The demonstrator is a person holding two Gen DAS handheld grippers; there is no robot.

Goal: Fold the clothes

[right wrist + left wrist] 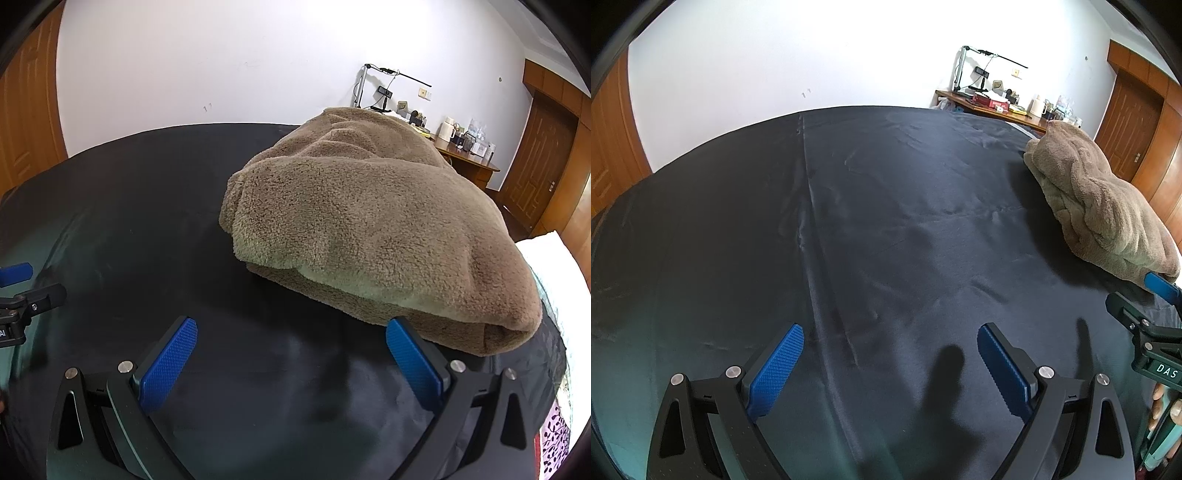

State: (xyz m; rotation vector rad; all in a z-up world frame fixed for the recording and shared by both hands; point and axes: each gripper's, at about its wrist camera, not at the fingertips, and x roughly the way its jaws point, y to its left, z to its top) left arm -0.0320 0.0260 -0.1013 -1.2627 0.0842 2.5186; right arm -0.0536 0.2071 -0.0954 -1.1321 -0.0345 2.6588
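Near the bed's right edge lies a folded brown fleece garment [373, 229] on the black sheet [886, 221]. Both the left hand-held gripper [890, 363] and right hand-held gripper [291, 356] hover spread apart, holding nothing.

Both views are evenly and fairly brightly lit by soft daylight. The white wall [775, 66] is close to washed out, while the dark sheet [886, 221] stays legible, with a faint sheen along its creases. Just in front of the left gripper [890, 345], two soft-edged finger shadows fall on the sheet. The brown fleece garment [369, 229] casts a narrow dark shadow along its near edge. Beside the garment's right end, a white patch is blown out. Fisheye distortion bows the sheet's far edge and bends the wooden doors [609, 140]; black vignetting rims every corner. Focus is sharp, with no motion blur.
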